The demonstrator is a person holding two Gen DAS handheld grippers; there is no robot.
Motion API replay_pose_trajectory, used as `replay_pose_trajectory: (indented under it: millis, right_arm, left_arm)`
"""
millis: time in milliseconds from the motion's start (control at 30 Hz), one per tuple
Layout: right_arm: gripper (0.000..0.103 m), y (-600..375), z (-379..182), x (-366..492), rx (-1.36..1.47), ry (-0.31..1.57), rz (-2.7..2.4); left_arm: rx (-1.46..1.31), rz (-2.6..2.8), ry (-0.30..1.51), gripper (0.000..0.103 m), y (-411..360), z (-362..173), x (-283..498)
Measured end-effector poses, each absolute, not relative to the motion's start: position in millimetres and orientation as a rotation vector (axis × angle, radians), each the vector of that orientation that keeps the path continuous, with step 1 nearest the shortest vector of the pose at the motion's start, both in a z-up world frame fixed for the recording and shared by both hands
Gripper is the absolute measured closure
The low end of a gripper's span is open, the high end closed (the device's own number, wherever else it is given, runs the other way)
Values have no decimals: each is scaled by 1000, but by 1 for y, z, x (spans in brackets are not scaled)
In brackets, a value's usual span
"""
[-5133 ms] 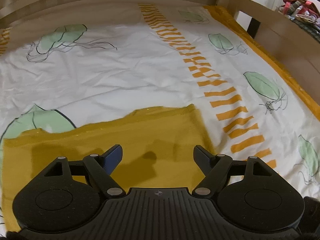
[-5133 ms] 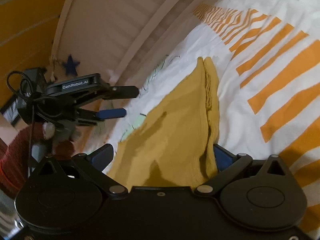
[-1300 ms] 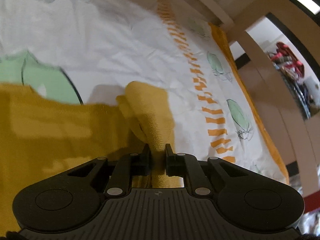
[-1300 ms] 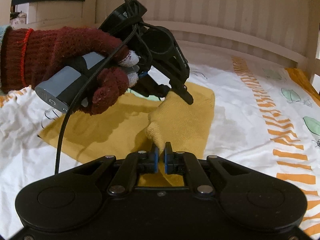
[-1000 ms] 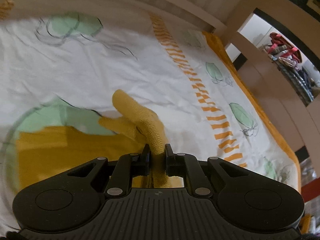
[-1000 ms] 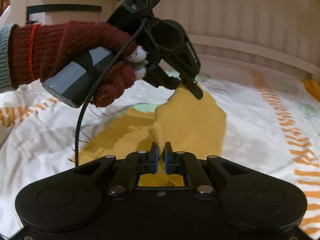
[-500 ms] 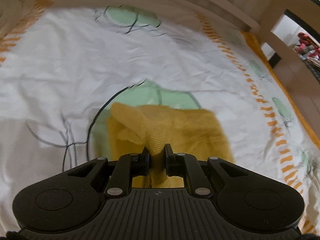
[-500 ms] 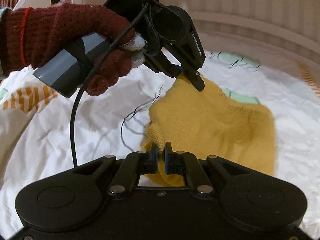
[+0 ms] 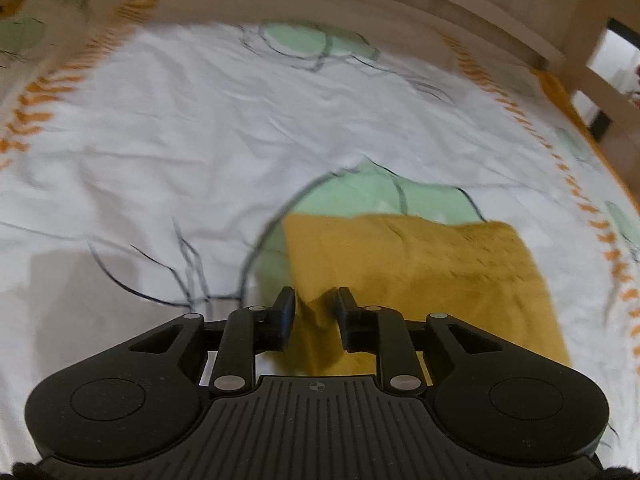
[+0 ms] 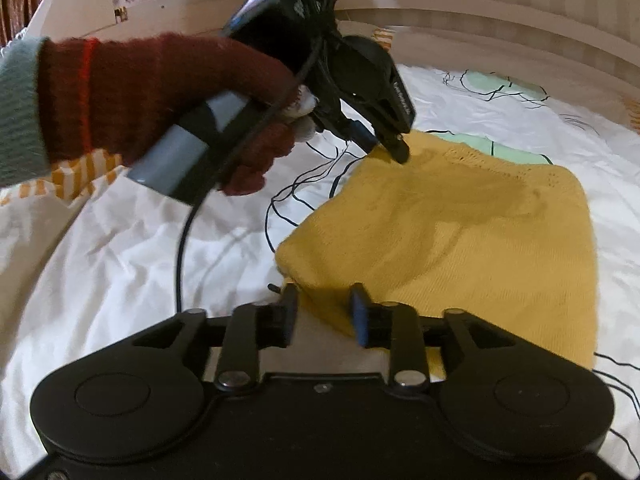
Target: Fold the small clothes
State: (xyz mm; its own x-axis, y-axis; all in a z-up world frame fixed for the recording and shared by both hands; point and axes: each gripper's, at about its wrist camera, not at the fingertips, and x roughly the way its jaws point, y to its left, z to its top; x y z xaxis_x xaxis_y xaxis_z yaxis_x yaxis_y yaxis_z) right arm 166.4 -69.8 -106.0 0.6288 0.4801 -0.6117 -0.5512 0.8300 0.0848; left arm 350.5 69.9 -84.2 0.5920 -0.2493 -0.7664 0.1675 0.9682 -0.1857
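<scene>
A mustard-yellow knit garment [image 9: 420,264] lies folded over on the white bedsheet [image 9: 200,140]. My left gripper [image 9: 314,308] is at its near left corner. Its jaws are opening, and a ridge of the cloth stands loose between them. In the right wrist view the garment [image 10: 460,224] spreads flat. My right gripper [image 10: 324,308] is at its near corner, jaws opening, and the cloth edge lies slack between the pads. A hand in a dark red knit glove [image 10: 160,96] holds the left gripper [image 10: 382,146] over the garment's far left corner.
The sheet carries green leaf prints [image 9: 380,196] and orange dashed stripes [image 9: 600,232]. A wooden bed rail [image 9: 400,4] curves along the far side. A pillow [image 9: 48,20] lies at the far left. A black cable [image 10: 184,248] hangs from the left gripper.
Both grippers carried a garment corner across and down over the rest of it, folding it. Both jaws have now parted and the cloth has dropped flat.
</scene>
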Motion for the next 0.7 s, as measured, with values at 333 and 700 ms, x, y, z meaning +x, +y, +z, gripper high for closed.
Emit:
replay_pose_trajectory:
  millis: [333,700]
  right_arm:
    - [55,-104,-88,155,-57,629,550]
    - [55,-138,-80,177,-75,618,438]
  left_arm:
    - [-146,-198,855,77,91,-58,309]
    - [-242,-354,937,77,70,-110,233]
